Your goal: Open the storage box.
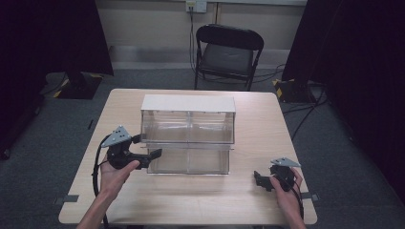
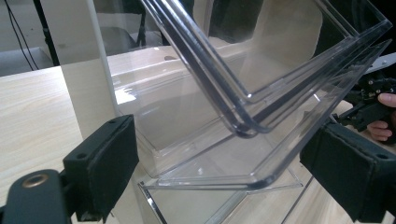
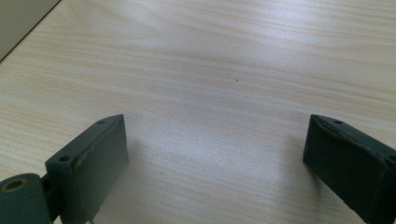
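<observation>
A clear plastic cabinet with a white top stands mid-table. Its lower clear drawer juts out toward me. My left gripper is at the drawer's left front corner. In the left gripper view it is open, its jaws set wide on either side of the drawer's rounded clear rim; whether a pad touches the rim I cannot tell. My right gripper rests near the table's front right. It is open over bare wood, with nothing between its jaws.
The light wooden table has bare room in front of and to the right of the cabinet. A black folding chair stands beyond the far edge. Dark curtains hang at both sides, and cables lie on the grey floor.
</observation>
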Demonstrator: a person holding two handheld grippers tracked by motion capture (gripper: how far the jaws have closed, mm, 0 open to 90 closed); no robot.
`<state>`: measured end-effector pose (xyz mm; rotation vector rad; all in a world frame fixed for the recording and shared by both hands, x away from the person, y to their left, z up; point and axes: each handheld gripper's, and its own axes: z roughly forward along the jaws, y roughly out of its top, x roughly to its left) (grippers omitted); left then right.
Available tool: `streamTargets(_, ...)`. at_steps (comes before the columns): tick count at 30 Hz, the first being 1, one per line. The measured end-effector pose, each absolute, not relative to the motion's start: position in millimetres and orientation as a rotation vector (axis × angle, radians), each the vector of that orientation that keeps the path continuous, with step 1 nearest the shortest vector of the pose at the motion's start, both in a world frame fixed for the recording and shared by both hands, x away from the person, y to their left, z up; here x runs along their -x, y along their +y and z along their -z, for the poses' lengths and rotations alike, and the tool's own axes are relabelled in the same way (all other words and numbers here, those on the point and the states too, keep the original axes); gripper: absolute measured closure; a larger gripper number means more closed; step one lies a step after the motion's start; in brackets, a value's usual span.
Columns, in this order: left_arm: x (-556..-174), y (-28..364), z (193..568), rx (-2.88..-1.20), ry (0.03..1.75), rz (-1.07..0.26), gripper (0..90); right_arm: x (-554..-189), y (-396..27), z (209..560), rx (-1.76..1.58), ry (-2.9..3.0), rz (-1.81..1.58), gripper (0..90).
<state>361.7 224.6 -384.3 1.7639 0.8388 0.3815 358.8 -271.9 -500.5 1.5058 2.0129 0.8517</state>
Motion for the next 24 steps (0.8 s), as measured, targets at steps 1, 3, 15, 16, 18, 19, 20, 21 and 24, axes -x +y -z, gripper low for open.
streamTargets(1,-361.7,224.6,384.3,-1.764,0.839,-0.381,11.2,-358.7,-271.9,500.5,-1.506,2.013,-0.852,5.6)
streamTargets(3,-361.6,224.7,384.4,-1.765,0.838,-0.385,11.2,-358.8,-271.9,500.5,-1.505,2.013,-0.852,5.6)
streamTargets(15,-361.8,224.6,385.0,-1.761,0.838,-0.381,11.2,-358.8,-271.9,500.5,-1.506,2.013,-0.852,5.6)
streamTargets(16,-361.6,224.4,385.0,-1.760,0.840,-0.380,11.2,-358.8,-271.9,500.5,-1.506,2.013,-0.851,5.7)
streamTargets(18,-361.5,224.3,384.9,-1.759,0.841,-0.381,11.3,-358.8,-271.9,500.5,-1.505,2.013,-0.852,5.6)
streamTargets(19,-361.7,224.6,384.8,-1.762,0.838,-0.383,11.3,-358.8,-271.9,500.5,-1.506,2.013,-0.852,5.6)
streamTargets(20,-361.6,224.4,384.8,-1.761,0.840,-0.381,11.3,-358.8,-271.9,500.5,-1.506,2.013,-0.851,5.6)
streamTargets(21,-361.7,224.6,384.7,-1.763,0.839,-0.383,11.3,-358.8,-271.9,500.5,-1.506,2.013,-0.851,5.6)
streamTargets(24,-361.7,224.6,384.8,-1.761,0.838,-0.382,11.3,-358.8,-272.0,500.5,-1.505,2.013,-0.852,5.6)
